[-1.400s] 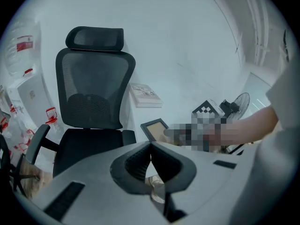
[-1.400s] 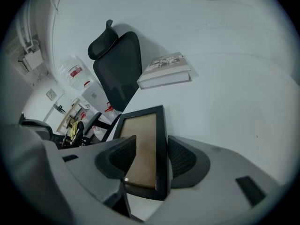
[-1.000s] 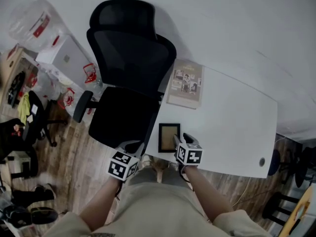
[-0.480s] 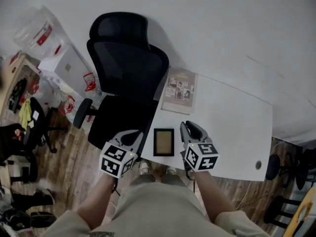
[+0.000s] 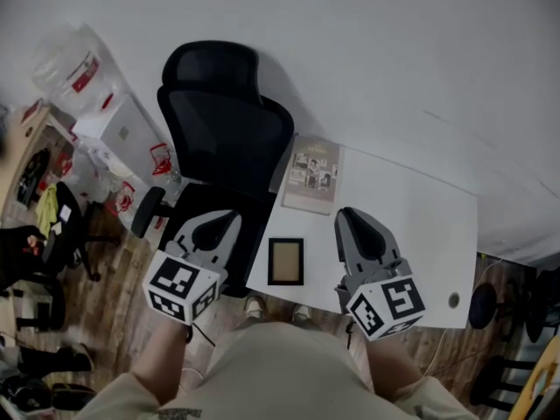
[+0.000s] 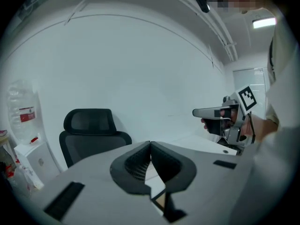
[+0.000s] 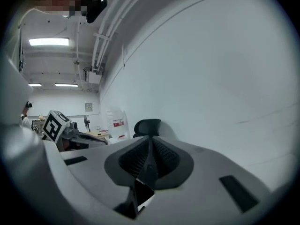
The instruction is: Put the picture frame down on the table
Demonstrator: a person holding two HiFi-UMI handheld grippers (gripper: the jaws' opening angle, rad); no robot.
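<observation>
Two hand-held grippers are now seen raised clear of the small, dark-rimmed picture frame with a tan panel [image 5: 286, 262], which lies flat on the white rectangular table [image 5: 411, 234], close to its near edge and its left corner. A second ago the right gripper [image 5: 348, 213] was down against the frame's right side. It has since been lifted away, and its jaws have just been closing with nothing between them. In the right gripper view the tips are seen drawn together on empty air. The left gripper [image 5: 229, 220] is likewise seen with its tips met and nothing held, and it has been raised as well. The frame is touched by neither tool. From this it is judged that the frame has been released and the placing is done, with only the withdrawal left.

Little margin is left between the frame and the table's near edge, so a low sweep back toward the body could be expected to catch it. The black mesh office chair [image 5: 226, 138] is pushed up to the table's left end, beneath the left gripper, and room is limited there. A beige illustrated booklet [image 5: 311, 175] lies farther back, well apart from the frame. Open tabletop is offered to the right, and free space above.
</observation>
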